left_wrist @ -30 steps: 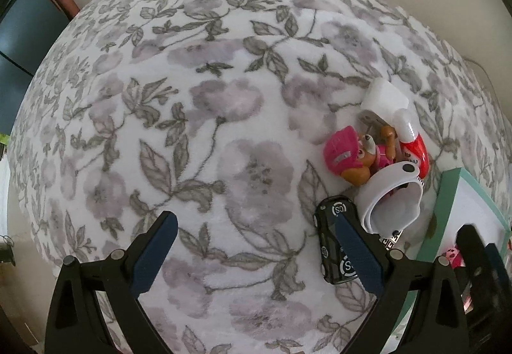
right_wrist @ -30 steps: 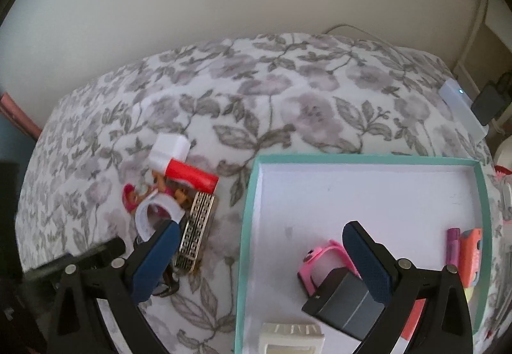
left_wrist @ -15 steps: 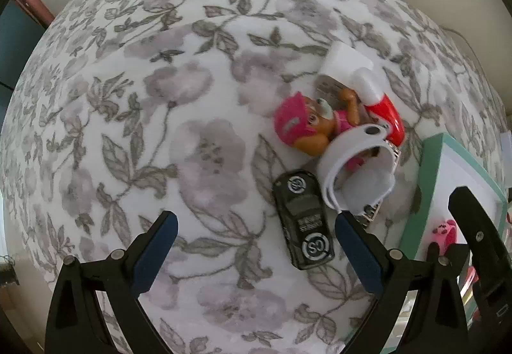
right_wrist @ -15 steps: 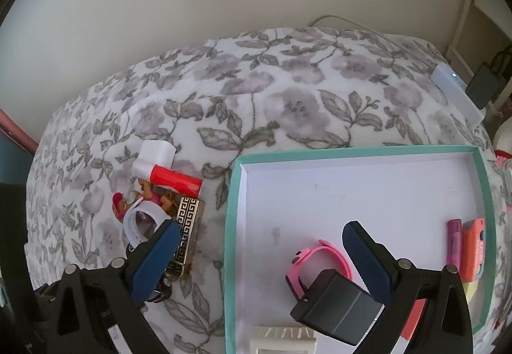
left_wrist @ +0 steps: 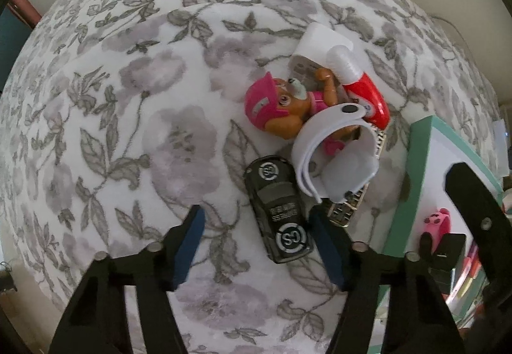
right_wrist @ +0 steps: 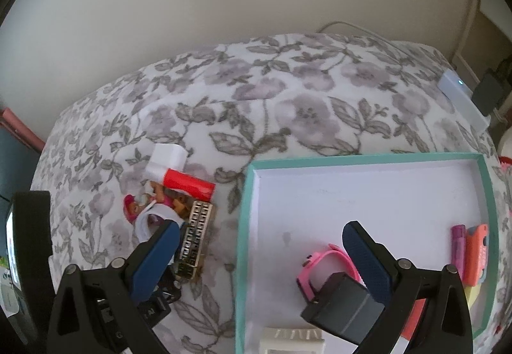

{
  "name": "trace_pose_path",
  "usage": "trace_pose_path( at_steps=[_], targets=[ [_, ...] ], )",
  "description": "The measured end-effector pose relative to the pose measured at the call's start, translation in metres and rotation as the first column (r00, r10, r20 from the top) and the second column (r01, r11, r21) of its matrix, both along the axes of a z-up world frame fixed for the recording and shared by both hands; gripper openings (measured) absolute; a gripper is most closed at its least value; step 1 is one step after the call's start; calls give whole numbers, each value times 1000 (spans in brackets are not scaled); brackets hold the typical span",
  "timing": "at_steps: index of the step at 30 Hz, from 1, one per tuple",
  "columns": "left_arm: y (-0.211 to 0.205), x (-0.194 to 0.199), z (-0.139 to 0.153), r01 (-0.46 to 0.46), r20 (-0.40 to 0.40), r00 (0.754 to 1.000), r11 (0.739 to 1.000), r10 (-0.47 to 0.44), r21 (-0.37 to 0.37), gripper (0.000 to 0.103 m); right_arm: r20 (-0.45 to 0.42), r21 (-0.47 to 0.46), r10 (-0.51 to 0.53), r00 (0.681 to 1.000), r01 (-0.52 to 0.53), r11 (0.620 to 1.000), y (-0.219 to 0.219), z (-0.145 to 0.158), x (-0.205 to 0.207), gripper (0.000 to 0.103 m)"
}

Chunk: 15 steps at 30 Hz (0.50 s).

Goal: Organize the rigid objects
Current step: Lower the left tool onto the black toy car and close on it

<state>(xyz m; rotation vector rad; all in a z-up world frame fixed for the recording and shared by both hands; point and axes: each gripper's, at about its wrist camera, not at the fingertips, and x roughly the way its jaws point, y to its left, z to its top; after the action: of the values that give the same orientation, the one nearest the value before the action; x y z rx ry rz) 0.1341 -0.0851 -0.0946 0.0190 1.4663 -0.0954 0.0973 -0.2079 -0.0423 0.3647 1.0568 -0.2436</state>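
Closing in: my left gripper (left_wrist: 256,245) points straight down over the black toy car (left_wrist: 279,208) and its jaws are closing. The car sits between the blue pads, nearer the right one, and I don't see either pad pressing on it yet.

Where the car is: flat on the floral blanket (left_wrist: 128,117), at the near end of the little pile, left of the teal tray (left_wrist: 416,168).

Right side: my right gripper (right_wrist: 259,258) hangs spread wide with nothing in it, straddling the tray's left rim.

What could go wrong: the car lies a bit slanted across the jaws, so I reckon it could twist or squirt out when the pads meet it. The blanket is soft, so pushing down might just sink it.

Another risk: my right pad is just beside the gold patterned clip (left_wrist: 347,207) and the white strap band (left_wrist: 332,155), which touches the car's far end. It could snag either one and drag them along.

Other stuff in the pile: pink-hatted pup figure (left_wrist: 278,111), red-and-white tube (left_wrist: 361,82), white charger block (left_wrist: 315,40).

Already in the tray: pink kids' watch (right_wrist: 323,264), dark box (right_wrist: 342,306), purple tube and orange thing at the right wall.

In the way: just the strap and clip.
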Motion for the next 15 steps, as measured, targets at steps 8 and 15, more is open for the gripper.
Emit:
trace_pose_path(
  at_steps=[8, 15],
  targets=[
    [5, -6, -4, -9, -17, 1000, 998, 8, -68, 47, 8, 9, 22, 1000, -23, 1000, 11, -4, 4, 103],
    [1, -3, -8, -10, -22, 1000, 998, 8, -69, 47, 3, 15, 28, 1000, -28, 999, 13, -6, 5, 103]
  ],
)
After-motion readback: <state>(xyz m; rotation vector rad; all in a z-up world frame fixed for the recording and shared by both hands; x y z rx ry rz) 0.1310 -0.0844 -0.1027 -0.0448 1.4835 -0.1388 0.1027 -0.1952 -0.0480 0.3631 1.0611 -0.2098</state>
